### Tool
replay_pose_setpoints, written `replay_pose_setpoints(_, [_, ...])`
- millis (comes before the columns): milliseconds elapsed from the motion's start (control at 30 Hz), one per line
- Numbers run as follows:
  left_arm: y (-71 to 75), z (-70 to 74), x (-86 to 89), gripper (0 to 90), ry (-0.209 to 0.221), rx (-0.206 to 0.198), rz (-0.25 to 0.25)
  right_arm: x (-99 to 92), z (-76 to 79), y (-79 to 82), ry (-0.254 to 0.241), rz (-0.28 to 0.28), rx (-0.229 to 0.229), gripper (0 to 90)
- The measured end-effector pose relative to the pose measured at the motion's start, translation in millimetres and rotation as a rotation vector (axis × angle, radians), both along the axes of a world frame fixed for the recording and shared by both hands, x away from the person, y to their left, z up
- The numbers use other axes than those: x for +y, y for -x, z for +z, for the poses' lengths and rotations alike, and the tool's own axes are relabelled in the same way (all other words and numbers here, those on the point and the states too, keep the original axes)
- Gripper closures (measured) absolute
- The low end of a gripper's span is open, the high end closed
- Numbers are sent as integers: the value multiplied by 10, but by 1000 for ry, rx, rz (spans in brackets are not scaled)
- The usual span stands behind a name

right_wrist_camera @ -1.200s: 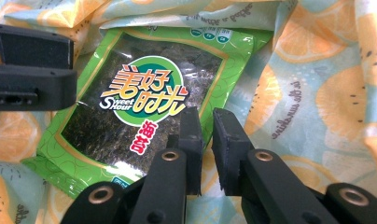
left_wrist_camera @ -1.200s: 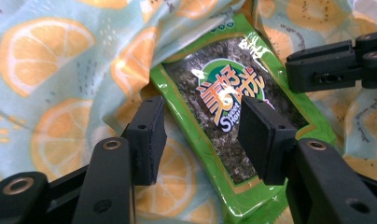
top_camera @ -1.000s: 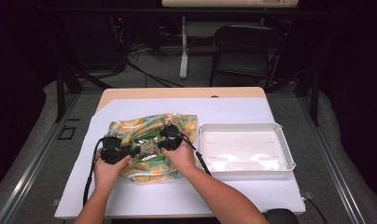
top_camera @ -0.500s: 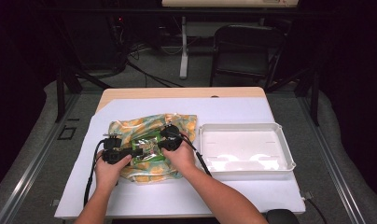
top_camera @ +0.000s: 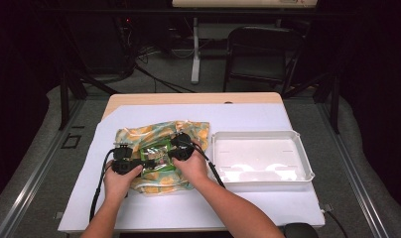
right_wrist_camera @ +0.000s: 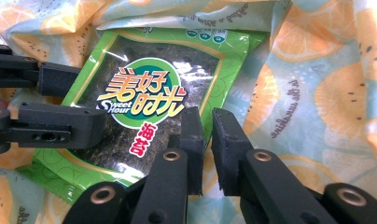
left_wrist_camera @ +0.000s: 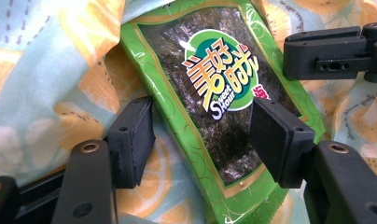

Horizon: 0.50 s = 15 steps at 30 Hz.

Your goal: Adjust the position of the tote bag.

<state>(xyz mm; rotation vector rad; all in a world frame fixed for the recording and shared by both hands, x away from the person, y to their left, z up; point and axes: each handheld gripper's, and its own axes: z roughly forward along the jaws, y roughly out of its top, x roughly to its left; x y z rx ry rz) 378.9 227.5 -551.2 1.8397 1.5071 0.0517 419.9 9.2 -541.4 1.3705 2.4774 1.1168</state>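
So your left gripper (left_wrist_camera: 203, 140) has its jaws spread wide, and they've just been opening; the green seaweed snack pack (left_wrist_camera: 214, 93) sits right between them in the middle of the left gripper view, running from the top centre down to the bottom right, and neither pad is pressing on it as far as you can see. Your right gripper (right_wrist_camera: 207, 149) is nearly closed at the bottom centre of the right gripper view, with only a thin slot between the pads. They sit at the pack's lower right edge where it meets the orange-print cloth (right_wrist_camera: 317, 93), but I honestly can't tell if they're pinching the pack's rim, the cloth, or nothing at all. In the high view both grippers meet over the pack (top_camera: 156, 157) at centre left of the frame, left gripper (top_camera: 139, 162) on its left side, right gripper (top_camera: 174, 148) on its right, with the cloth (top_camera: 188, 130) bunched under and around it on the white table cover (top_camera: 248, 116). The white tray (top_camera: 260, 136) sits just right of the cloth with nothing in it. The pack's bottom corner is cut off in the left gripper view, and your hands cover the near part of the cloth in the high view.
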Motion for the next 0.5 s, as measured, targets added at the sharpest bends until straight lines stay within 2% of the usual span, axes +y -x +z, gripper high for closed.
replay_pose_setpoints(133, [-4, 12, -7, 405, 7, 9, 17, -4, 6, 0, 15, 6, 0, 832])
replay_pose_setpoints(300, [-4, 42, 3, 422, 19, -5, 23, 2, -2, 5, 3, -5, -1, 831])
replay_pose_setpoints(433, [6, 86, 16, 433, 48, -18, 29, -7, -9, 4, 8, -11, -6, 830])
replay_pose_setpoints(500, [10, 104, 12, 436, 47, -21, 27, -14, -9, 1, 12, -12, -3, 829])
